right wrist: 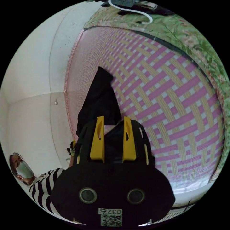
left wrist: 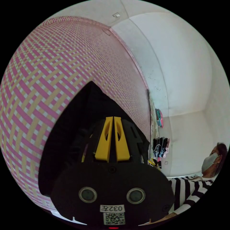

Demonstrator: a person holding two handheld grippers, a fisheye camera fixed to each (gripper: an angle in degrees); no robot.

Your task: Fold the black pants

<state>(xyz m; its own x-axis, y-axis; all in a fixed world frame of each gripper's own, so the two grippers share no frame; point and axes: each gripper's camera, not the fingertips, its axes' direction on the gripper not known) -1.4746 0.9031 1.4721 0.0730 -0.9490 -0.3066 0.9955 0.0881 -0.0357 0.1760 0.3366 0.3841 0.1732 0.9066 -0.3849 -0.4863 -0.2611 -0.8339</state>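
My left tongs (left wrist: 112,119) are pressed together, and against the dark cloth I cannot tell whether they pinch it; my right tongs (right wrist: 113,121) stand apart, holding nothing, with black cloth lying between them. The black pants (right wrist: 101,100) lie on the pink-and-yellow woven mat (right wrist: 172,100), one leg running away to the far end. They look soft, light and limp, so I'd take them at an edge or hem.
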